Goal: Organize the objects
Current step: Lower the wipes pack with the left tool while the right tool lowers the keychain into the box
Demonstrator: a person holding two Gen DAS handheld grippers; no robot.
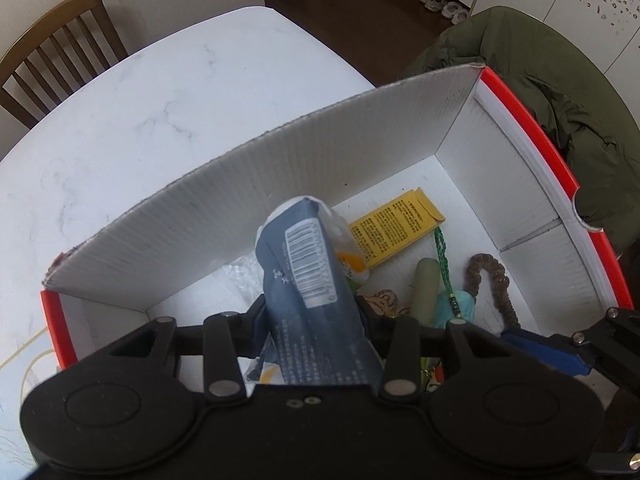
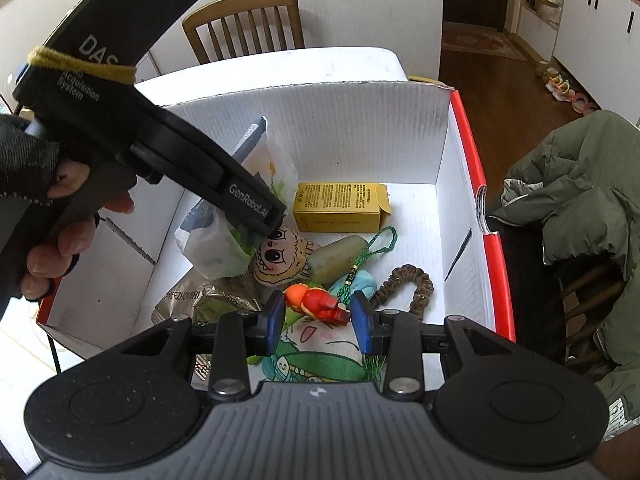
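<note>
box (image 2: 444,152) on table (image 1: 168,92) | in box: carton (image 2: 340,206) at far wall; plush (image 2: 282,260) before it; figurine (image 2: 320,300) nearer still; scrunchie (image 2: 408,284) right of figurine | chair (image 2: 244,24) behind table

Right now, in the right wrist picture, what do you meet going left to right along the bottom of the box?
Silver foil bag → orange and red toy figure → turquoise thing → brown braided loop → red box edge.
</note>
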